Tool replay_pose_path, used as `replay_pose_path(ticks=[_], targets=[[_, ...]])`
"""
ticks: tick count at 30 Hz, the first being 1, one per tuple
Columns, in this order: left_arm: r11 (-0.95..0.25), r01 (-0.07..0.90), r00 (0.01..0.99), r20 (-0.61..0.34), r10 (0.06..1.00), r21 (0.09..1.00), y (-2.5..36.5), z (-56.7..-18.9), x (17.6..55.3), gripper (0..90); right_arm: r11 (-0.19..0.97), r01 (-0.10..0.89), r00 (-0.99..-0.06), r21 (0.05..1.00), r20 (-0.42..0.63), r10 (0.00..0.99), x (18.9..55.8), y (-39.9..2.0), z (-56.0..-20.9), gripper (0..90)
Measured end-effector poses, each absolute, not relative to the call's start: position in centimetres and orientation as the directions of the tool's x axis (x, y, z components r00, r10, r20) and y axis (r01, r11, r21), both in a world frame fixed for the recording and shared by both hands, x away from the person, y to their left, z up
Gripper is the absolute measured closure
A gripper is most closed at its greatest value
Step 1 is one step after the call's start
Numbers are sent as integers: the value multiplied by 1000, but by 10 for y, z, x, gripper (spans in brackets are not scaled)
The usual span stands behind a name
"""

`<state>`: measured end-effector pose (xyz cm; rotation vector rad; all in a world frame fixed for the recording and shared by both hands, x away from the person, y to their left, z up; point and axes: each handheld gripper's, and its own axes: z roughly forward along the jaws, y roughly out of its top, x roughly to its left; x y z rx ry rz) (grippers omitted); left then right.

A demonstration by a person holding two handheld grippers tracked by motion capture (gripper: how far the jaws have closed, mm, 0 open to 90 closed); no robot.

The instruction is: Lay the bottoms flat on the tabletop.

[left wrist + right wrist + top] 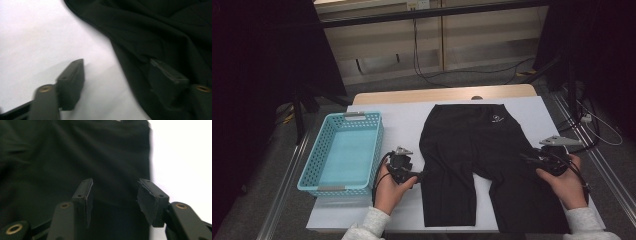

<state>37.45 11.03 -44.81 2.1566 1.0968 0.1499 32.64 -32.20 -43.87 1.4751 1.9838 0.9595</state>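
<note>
Two open grippers are flanking black shorts on the tabletop; from above, a blue basket is sitting left.

My shorts are plain black with a tiny white logo at the upper right of the cloth. The basket at the left of the frame is light blue, its walls a grid of small holes. My worktop is white.
</note>
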Motion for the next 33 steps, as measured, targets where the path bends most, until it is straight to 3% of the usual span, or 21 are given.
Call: replay_pose_path(ticks=[6, 11, 12, 18, 29, 31, 33], targets=[[-383, 677, 648, -263, 715, 628, 103, -449, 369, 563, 262, 560, -424, 786, 1, 905, 322, -277, -426, 433], [-350, 719, 617, -318, 720, 601, 102, -452, 370, 863, 313, 528, -496, 789, -12, 868, 319, -250, -422, 433], [-345, 723, 614, -328, 718, 598, 103, -451, 371, 889, 318, 524, -510, 790, -8, 860, 319, -246, -423, 433], [-276, 756, 573, -396, 717, 594, 120, -438, 369, 900, 355, 503, -572, 788, -4, 820, 316, -223, -423, 420], [-270, 790, 527, -384, 758, 551, 129, -443, 368, 873, 464, 455, -714, 760, -1, 700, 304, -164, -436, 422], [-270, 776, 533, -365, 763, 569, 131, -442, 369, 826, 485, 453, -726, 748, -6, 687, 302, -159, -440, 430], [-255, 762, 538, -362, 761, 595, 131, -441, 371, 722, 502, 450, -731, 739, -18, 682, 300, -157, -442, 452]])
